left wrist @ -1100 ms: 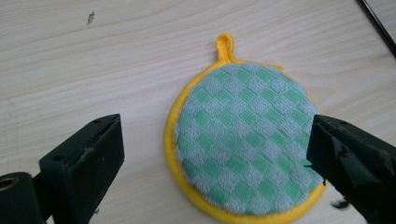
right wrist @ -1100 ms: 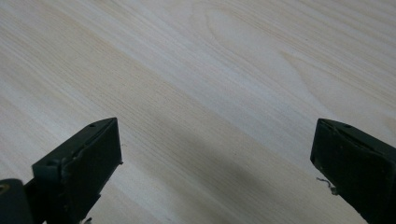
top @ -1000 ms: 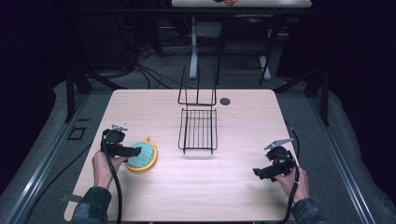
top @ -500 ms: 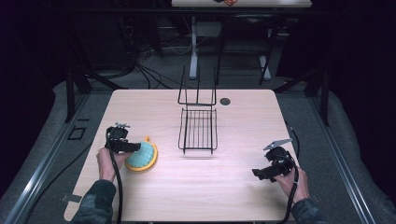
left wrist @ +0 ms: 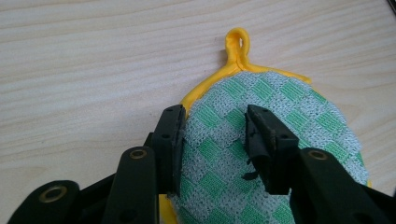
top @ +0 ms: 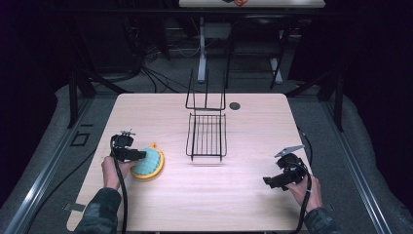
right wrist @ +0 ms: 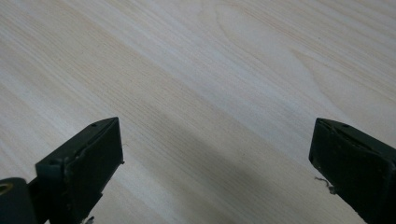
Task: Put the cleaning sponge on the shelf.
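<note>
The left gripper (left wrist: 215,140) has edged forward over the round green-and-white checked woven pot holder with yellow trim (left wrist: 271,154) since a second ago, its jaws now partly apart and pressed down on the fabric, one near the pad's edge, one on its middle. The yellow hanging loop (left wrist: 237,42) lies just beyond the jaw tips. The right gripper (right wrist: 215,163), jaws wide apart, hovers above the bare pale wooden table (right wrist: 224,70). A black wire rack (top: 206,134) stands well apart, mid-table.

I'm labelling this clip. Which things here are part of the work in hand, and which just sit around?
In the work:
left gripper, jaws astride the pot holder
green checked pot holder

Sitting around:
wire rack
right gripper, open over bare table
small dark disc
</note>
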A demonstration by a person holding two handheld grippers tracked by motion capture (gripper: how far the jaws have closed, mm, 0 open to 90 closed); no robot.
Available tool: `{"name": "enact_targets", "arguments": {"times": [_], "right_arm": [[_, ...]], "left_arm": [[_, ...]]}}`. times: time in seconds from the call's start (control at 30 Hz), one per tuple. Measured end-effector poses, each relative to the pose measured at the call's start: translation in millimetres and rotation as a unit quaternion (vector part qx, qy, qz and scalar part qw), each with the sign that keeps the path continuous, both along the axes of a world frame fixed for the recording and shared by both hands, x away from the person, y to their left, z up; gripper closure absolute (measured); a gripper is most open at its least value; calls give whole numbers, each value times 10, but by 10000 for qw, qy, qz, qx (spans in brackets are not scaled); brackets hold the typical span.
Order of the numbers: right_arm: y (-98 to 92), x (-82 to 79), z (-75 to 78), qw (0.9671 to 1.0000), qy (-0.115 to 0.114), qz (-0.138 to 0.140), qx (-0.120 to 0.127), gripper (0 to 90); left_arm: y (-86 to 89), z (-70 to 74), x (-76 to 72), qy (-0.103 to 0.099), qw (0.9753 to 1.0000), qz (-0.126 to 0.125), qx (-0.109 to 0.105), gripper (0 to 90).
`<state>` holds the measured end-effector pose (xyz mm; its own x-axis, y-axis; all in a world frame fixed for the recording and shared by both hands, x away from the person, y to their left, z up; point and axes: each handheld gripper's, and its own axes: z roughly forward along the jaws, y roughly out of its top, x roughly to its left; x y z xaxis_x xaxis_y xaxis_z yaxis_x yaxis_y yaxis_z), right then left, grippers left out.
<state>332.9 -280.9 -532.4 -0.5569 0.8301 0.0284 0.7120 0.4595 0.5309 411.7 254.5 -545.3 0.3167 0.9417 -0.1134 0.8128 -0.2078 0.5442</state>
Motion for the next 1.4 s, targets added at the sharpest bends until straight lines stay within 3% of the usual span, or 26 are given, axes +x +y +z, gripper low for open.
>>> {"name": "enact_targets", "arguments": {"times": [0.63,1.17,1.4], "right_arm": [[7,-8,9,10000,42,10,4,26],[-8,-9,6,10000,-13,21,-34,27],[-17,-9,10,10000,11,14,-15,27]], "left_arm": [[-35,-13,-46,-181,9995,-45,250,825],[-13,37,-76,-322,9991,-110,266,869],[56,114,-96,-422,9990,-82,152,876]]}}
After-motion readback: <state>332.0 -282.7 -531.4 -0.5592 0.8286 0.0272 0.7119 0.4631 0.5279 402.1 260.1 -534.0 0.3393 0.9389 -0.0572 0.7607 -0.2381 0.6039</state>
